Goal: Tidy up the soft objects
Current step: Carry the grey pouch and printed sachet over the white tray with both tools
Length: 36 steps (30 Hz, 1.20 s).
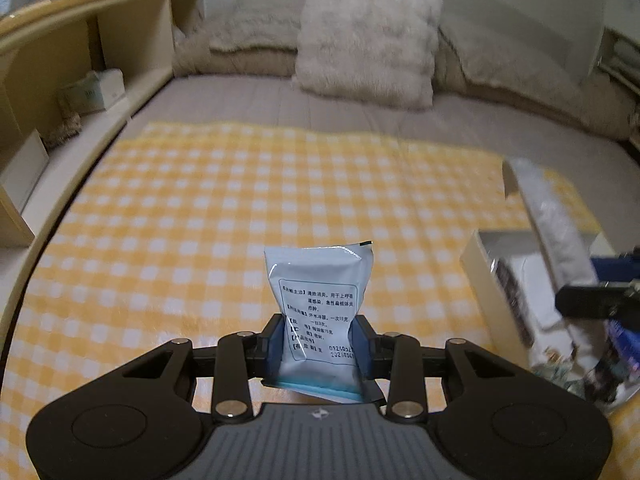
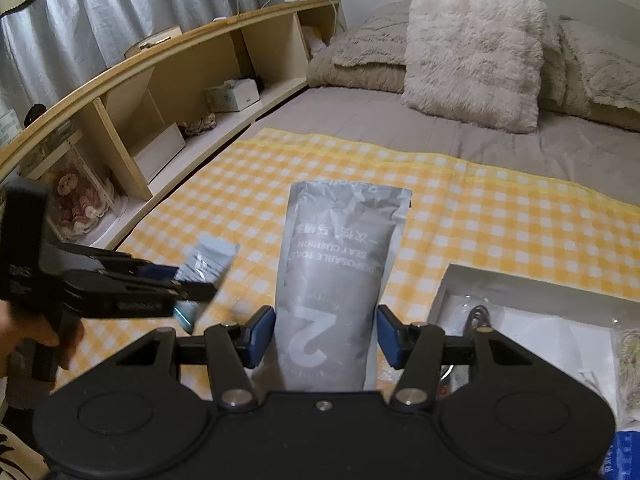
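Note:
My left gripper (image 1: pixel 318 340) is shut on a small white-and-blue sachet (image 1: pixel 320 300) with printed text, held upright above the yellow checked cloth (image 1: pixel 240 208). The left gripper also shows in the right wrist view (image 2: pixel 180 284), still holding the sachet (image 2: pixel 208 260). My right gripper (image 2: pixel 326 334) is shut on a tall grey pouch (image 2: pixel 336 272) marked "disposable toilet seat cushion", its pads pressing both sides. The pouch shows at the right of the left wrist view (image 1: pixel 556 232), over a white box (image 1: pixel 492 280).
The white box (image 2: pixel 452 280) at the right holds packets and small items. A wooden shelf unit (image 2: pixel 168 92) runs along the left of the bed. A fluffy cushion (image 2: pixel 476 56) and folded blankets (image 2: pixel 360 56) lie at the far end.

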Available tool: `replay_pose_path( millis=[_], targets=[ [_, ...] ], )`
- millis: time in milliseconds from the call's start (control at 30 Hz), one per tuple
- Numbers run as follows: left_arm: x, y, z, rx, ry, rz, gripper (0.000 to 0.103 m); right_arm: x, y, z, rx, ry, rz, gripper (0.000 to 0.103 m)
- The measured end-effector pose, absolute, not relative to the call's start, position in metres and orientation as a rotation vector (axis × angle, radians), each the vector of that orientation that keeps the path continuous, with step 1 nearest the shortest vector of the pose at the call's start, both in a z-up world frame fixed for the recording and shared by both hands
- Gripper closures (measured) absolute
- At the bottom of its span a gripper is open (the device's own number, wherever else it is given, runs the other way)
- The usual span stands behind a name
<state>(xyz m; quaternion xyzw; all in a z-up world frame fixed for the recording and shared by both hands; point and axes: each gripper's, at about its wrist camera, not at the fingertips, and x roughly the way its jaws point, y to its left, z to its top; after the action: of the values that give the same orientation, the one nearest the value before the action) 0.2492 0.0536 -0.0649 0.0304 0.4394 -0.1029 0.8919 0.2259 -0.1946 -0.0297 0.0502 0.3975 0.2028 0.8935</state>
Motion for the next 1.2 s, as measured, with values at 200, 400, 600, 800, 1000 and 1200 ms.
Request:
replay_pose_path(
  millis=[200, 400, 600, 800, 1000, 1200],
  targets=[
    [0.24, 0.043, -0.039, 0.03, 0.832, -0.223, 0.065, 0.218, -0.215, -0.02, 0.109, 0.78, 0.373, 0.047],
    [0.244, 0.005, -0.037, 0.015, 0.779, -0.244, 0.065, 0.209, -0.246, -0.013, 0.098, 0.745, 0.299, 0.047],
    [0.247, -0.035, -0.035, 0.015, 0.759, -0.304, 0.065, 0.202, -0.286, -0.011, 0.113, 0.724, 0.204, 0.047],
    [0.252, -0.082, -0.039, 0.022, 0.764, -0.382, 0.065, 0.196, -0.323, -0.015, 0.134, 0.721, 0.111, 0.047],
    [0.256, -0.135, -0.051, 0.053, 0.788, -0.466, 0.065, 0.196, -0.356, -0.027, 0.126, 0.737, 0.038, 0.047],
    [0.265, -0.18, -0.077, 0.094, 0.858, -0.549, 0.065, 0.208, -0.372, -0.05, 0.084, 0.828, 0.03, 0.047]
  ],
)
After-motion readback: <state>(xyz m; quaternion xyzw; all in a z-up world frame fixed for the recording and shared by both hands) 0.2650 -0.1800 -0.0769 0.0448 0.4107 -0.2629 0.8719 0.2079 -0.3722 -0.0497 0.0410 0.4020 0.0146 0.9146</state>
